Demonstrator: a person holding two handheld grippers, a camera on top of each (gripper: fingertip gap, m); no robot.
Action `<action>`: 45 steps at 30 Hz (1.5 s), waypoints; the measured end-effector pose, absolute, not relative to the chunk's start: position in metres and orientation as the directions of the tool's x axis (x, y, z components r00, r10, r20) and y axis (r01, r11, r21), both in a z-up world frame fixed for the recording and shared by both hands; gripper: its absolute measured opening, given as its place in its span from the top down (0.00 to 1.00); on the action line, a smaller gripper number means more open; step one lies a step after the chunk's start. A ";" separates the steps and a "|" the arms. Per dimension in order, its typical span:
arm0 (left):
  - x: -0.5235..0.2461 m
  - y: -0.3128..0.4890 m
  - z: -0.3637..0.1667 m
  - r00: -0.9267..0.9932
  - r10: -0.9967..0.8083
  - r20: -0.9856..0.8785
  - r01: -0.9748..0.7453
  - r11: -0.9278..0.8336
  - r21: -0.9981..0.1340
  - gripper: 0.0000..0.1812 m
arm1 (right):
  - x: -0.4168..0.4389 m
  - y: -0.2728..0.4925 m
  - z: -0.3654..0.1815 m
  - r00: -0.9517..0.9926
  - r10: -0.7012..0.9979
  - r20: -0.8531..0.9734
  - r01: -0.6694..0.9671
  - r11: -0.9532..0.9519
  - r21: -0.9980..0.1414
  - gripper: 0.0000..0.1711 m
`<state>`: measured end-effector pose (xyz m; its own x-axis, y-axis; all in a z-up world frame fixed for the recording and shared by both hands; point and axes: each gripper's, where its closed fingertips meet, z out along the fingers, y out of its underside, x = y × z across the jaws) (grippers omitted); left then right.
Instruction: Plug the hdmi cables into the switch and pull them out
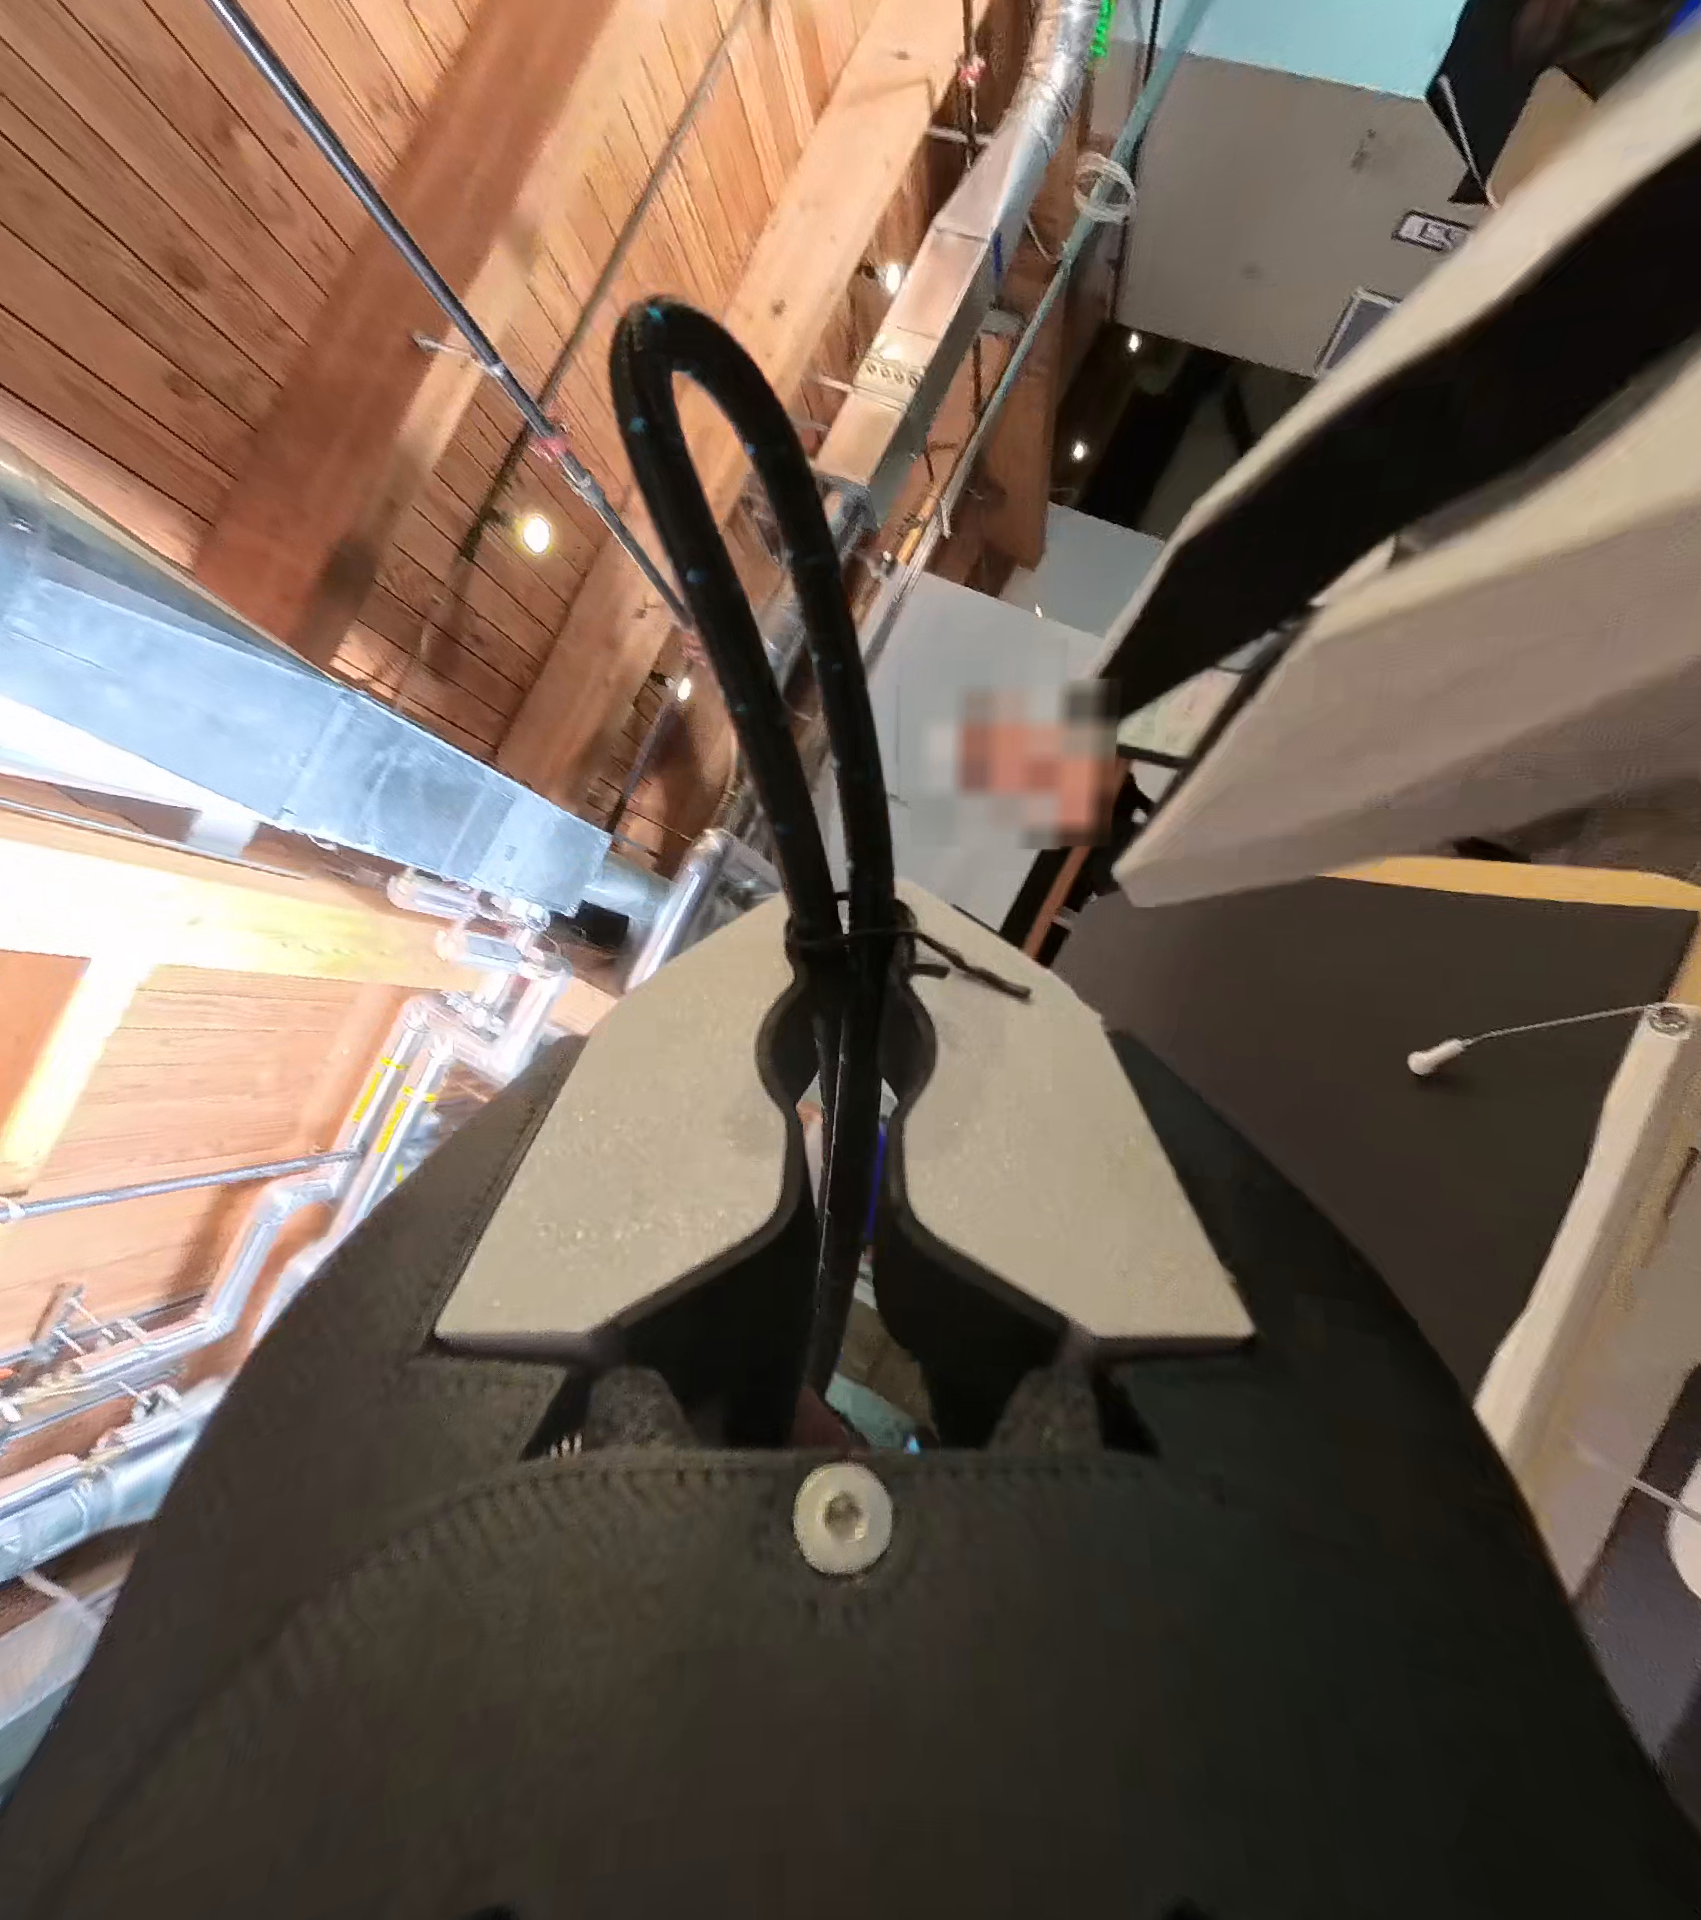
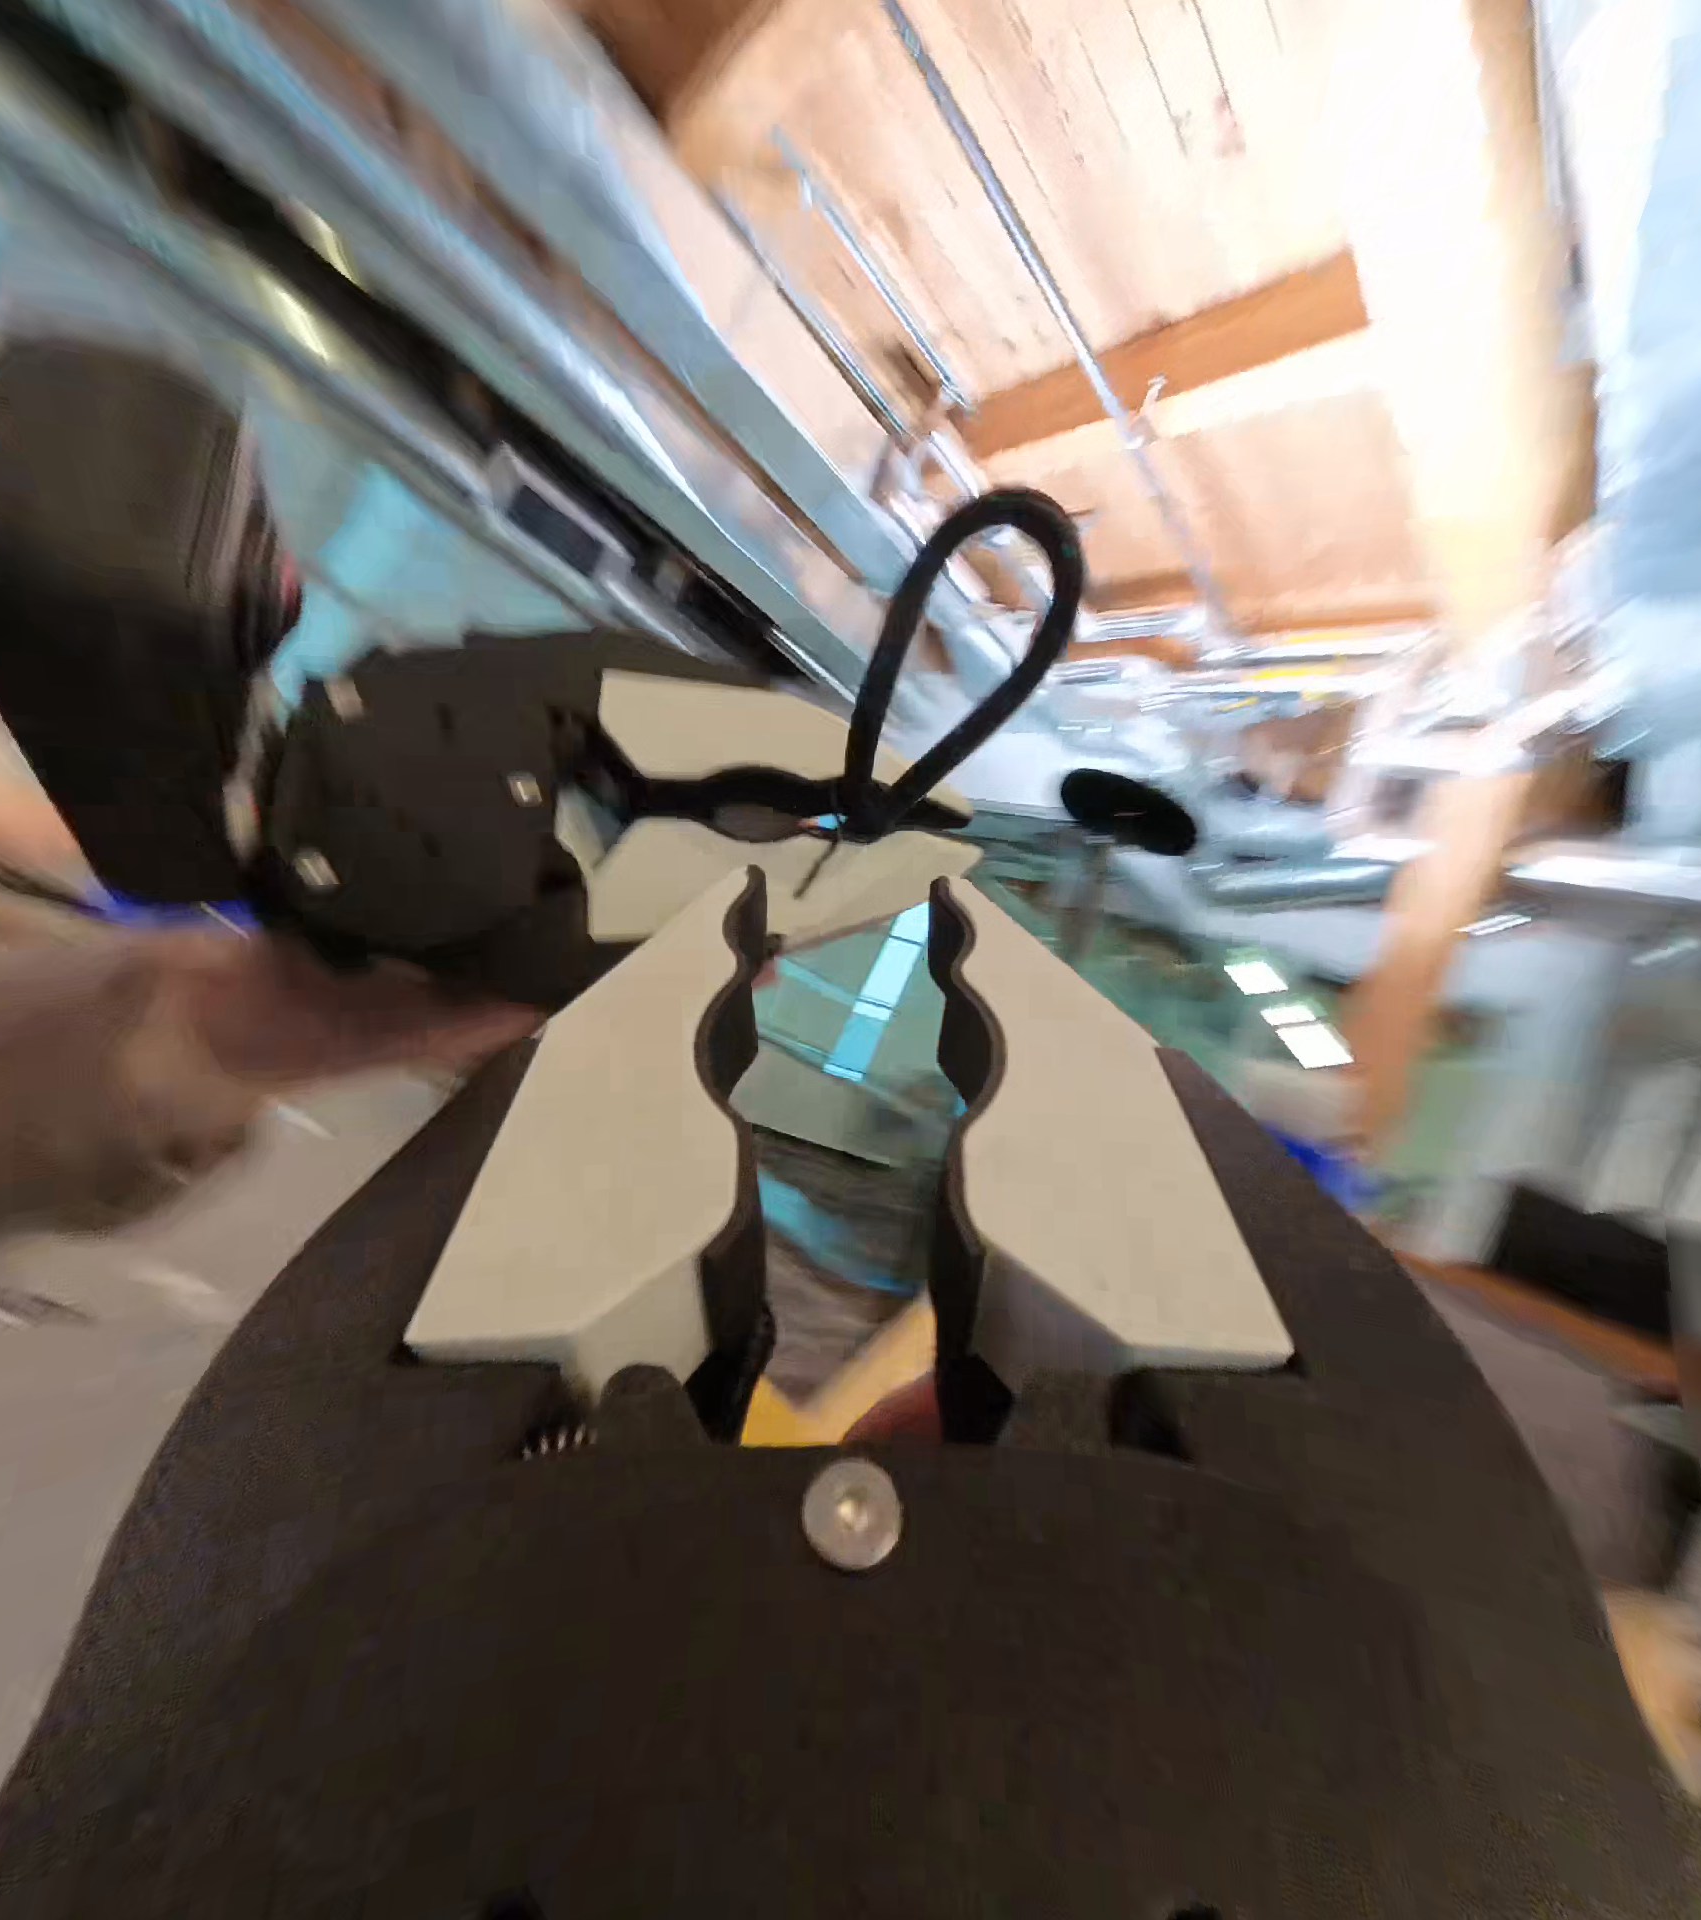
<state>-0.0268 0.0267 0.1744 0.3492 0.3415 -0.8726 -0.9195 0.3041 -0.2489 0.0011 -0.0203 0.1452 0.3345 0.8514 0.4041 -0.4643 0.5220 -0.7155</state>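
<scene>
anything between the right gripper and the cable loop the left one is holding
Nothing visible does. The left gripper is shut on the folded black cable, and its loop stands free above the fingers. The right gripper is open just short of it, with only open air between. The switch is not in view.

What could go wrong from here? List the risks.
1. The left gripper pinches a folded cable loop still bound by a thin tie; tied, it may not reach anything.
2. The right gripper is open, empty and close beside the loop; it could knock it.
3. Neither view shows a switch.
</scene>
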 end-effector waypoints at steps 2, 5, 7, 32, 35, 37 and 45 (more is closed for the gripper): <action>-0.029 0.033 0.168 0.331 0.279 -0.901 -0.935 0.227 -0.273 0.96 | 0.000 -0.021 0.148 0.502 0.633 0.589 -0.264 0.761 -0.593 0.85; -0.030 0.038 0.163 0.274 0.229 -0.934 -0.960 0.122 -0.252 0.96 | -0.005 -0.021 0.149 0.570 0.380 0.729 -0.052 0.902 -0.429 0.87; -0.028 0.038 0.165 0.195 0.245 -0.950 -0.981 0.057 -0.187 0.97 | -0.009 -0.016 0.147 0.556 0.423 0.715 -0.063 0.879 -0.472 0.88; -0.004 0.038 0.174 -0.081 0.246 -0.966 -0.996 -0.054 0.070 0.97 | 0.009 0.002 0.161 0.382 0.864 0.329 -0.448 0.484 -0.752 1.00; -0.004 0.039 0.173 -0.085 0.242 -0.967 -0.996 -0.053 0.075 0.97 | 0.014 0.003 0.164 0.302 0.913 0.276 -0.511 0.399 -0.761 1.00; -0.004 0.039 0.172 -0.084 0.242 -0.966 -0.996 -0.053 0.074 0.97 | 0.016 0.006 0.164 0.326 0.901 0.285 -0.503 0.421 -0.755 1.00; -0.003 0.041 0.172 -0.108 0.233 -0.966 -0.994 -0.060 0.097 0.97 | 0.008 -0.005 0.149 0.363 0.810 0.461 -0.396 0.582 -0.710 0.83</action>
